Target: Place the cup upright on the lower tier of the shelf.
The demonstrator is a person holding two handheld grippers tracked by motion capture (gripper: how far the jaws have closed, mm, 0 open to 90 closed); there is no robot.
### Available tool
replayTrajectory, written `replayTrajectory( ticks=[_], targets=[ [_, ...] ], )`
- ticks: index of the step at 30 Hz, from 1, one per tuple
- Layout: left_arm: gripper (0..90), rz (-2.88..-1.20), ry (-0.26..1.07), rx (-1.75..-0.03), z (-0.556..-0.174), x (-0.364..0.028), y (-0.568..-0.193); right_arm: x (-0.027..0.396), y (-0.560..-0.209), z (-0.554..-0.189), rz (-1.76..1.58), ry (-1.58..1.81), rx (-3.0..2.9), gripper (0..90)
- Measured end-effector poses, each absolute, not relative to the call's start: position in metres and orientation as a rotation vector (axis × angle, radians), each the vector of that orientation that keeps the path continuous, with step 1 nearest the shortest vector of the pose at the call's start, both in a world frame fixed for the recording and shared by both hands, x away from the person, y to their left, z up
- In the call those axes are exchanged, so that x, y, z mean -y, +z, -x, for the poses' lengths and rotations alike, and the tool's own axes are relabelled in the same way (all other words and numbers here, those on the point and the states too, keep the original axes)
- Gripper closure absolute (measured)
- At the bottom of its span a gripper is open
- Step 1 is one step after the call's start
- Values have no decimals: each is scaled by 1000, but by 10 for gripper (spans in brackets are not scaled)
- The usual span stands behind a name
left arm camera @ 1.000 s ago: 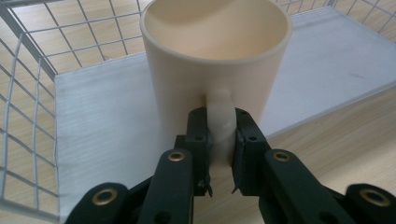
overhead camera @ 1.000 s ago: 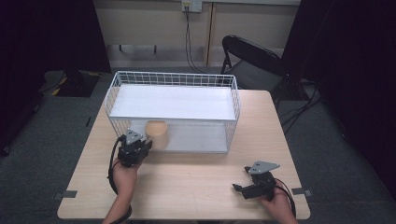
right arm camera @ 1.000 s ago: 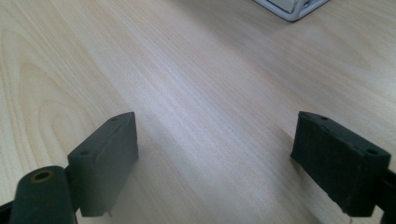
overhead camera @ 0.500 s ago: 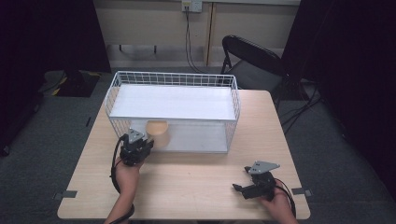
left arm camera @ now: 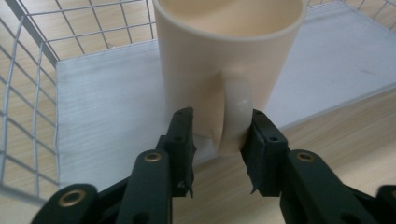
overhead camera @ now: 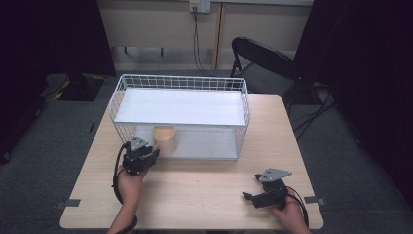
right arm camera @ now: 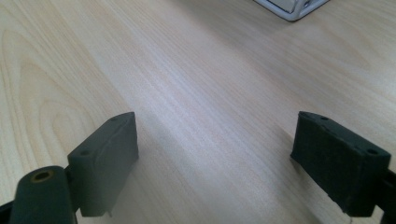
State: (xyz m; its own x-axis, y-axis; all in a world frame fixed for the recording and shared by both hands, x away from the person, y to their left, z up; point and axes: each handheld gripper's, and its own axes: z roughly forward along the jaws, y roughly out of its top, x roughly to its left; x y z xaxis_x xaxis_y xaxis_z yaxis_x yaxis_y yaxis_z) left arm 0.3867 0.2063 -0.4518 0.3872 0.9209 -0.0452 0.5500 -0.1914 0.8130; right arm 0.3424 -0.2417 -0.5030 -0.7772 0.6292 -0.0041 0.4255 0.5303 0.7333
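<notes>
Since the left gripper (left arm camera: 219,140) has just been opening, its jaws now flank the mug (left arm camera: 224,60) handle with the left pad clear; pulling back crooked could snag and tip the mug, standing just ahead inside the wire basket (overhead camera: 117,97). Farther off, the right gripper (right arm camera: 215,154) gapes empty over the worktop (right arm camera: 196,70).

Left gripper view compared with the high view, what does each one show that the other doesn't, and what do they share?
Left gripper view: close up, the cream mug has its handle between the left claw pads, whose jaws have just been opening, with a gap at one pad. High view: the wider layout, with the right claw open over the table and a black chair behind. Shared: mug, wire basket, table.
</notes>
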Motion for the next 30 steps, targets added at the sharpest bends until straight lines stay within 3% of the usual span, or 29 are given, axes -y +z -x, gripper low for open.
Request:
replayTrajectory(
  ticks=[9,21,30],
  targets=[
    [599,-1899,575,-1263,-375,-215,-448,242,-503,-342,-884,1091,-2503,136],
    [769,-1902,542,-1257,-372,-214,-448,242,-503,-342,-884,1091,-2503,135],
    [791,-1898,557,-1257,-379,-209,-448,242,-503,-342,-884,1091,-2503,136]
  ],
)
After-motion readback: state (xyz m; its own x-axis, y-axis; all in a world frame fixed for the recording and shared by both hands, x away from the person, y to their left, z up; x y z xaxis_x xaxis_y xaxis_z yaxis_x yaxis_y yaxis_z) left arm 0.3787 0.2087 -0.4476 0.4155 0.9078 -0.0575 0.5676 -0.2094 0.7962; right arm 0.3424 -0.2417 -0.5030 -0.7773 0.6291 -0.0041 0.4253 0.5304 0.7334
